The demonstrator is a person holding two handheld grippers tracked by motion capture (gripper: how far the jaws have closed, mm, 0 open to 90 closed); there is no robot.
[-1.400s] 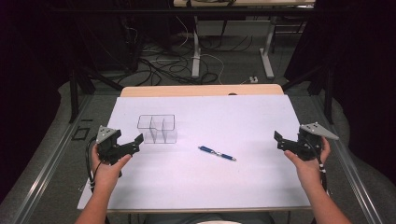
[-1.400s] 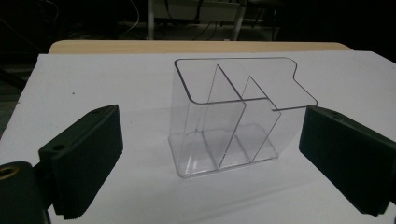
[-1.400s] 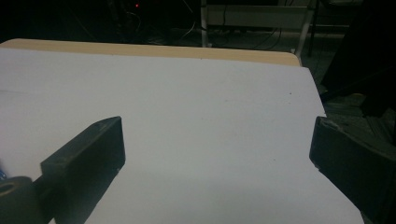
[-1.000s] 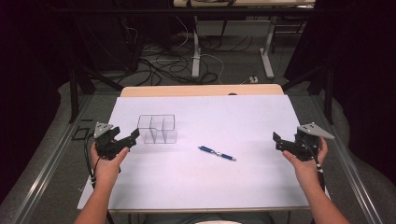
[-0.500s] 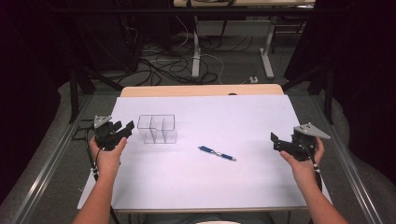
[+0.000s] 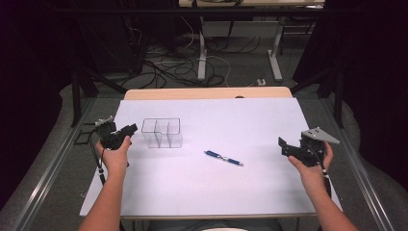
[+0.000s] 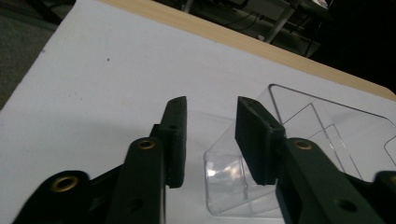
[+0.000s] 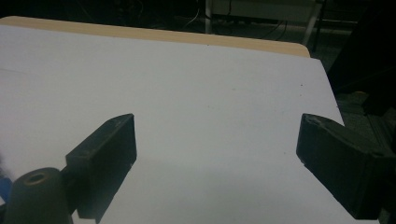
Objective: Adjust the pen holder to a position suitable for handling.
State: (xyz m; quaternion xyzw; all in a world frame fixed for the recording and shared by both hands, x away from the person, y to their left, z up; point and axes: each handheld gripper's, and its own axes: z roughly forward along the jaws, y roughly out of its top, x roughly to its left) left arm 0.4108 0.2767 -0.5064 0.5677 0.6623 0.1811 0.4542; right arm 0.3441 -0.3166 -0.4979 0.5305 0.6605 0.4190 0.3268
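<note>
A clear plastic organiser (image 6: 162,132) with several compartments stands on the white table (image 6: 216,192), left of centre. My left gripper (image 6: 131,128) hovers just left of it, jaws open with a narrow gap and nothing between them. In the left gripper view the gripper (image 7: 211,112) points past the organiser's near corner (image 7: 327,135). A blue pen (image 6: 223,158) lies near the table's middle. Over the right edge, my right gripper (image 6: 282,146) is held wide open and empty. Seen in the right gripper view, this gripper (image 8: 217,135) faces bare white table (image 8: 210,84).
The table's wooden far edge (image 6: 207,93) shows beyond the white sheet. Cables and desk legs (image 6: 202,53) cover the floor behind it. Metal rails (image 6: 53,163) run along both sides of the table.
My left gripper has moved forward and slightly left, ending beside the organiser's left end. The right gripper has shifted only a little. The pen and the organiser have not moved.
</note>
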